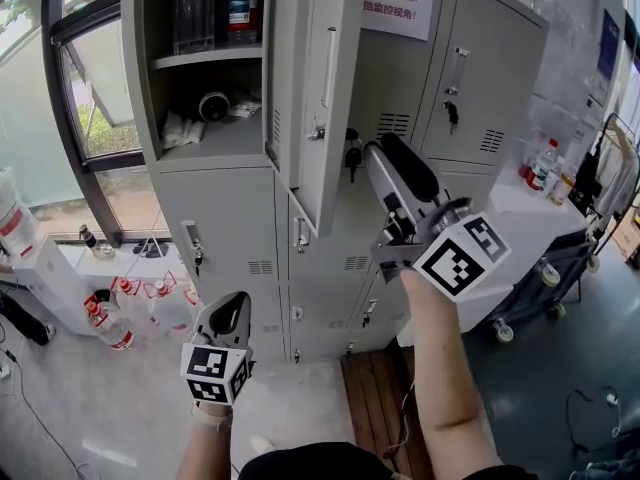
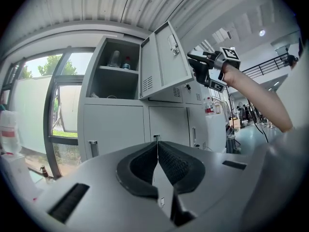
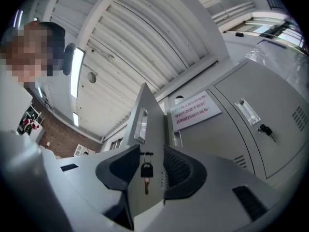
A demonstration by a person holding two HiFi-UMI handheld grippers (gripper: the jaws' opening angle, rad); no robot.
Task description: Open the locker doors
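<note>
the right gripper [image 1: 381,151] is held up in front of the closed grey metal door of the middle top locker [image 1: 395,78]. its jaws are apart. the small black-headed key [image 3: 145,169] that hangs from that door's lock shows between them. the pads do not press on it, so nothing is held. the left gripper [image 1: 235,303] hangs low with its jaws squeezed together on nothing.

1 door is done: the grey metal door of the left top locker [image 1: 300,88] stands wide open, just beside the right gripper. the other doors look closed.

what could go wrong? the key is tiny and hangs loose, so i think the jaws could close beside it or let it slip. the open door is very near, so the right gripper could bump it. the middle door may also knock into it when it swings out.

around them are clear plastic bottles [image 1: 190,13] on the shelf in the open locker and a white paper sign with red writing [image 1: 400,0] on the middle door. bottles with red caps [image 1: 105,323] sit down low by the window, and a white bench [image 1: 520,213] stands at the right.
</note>
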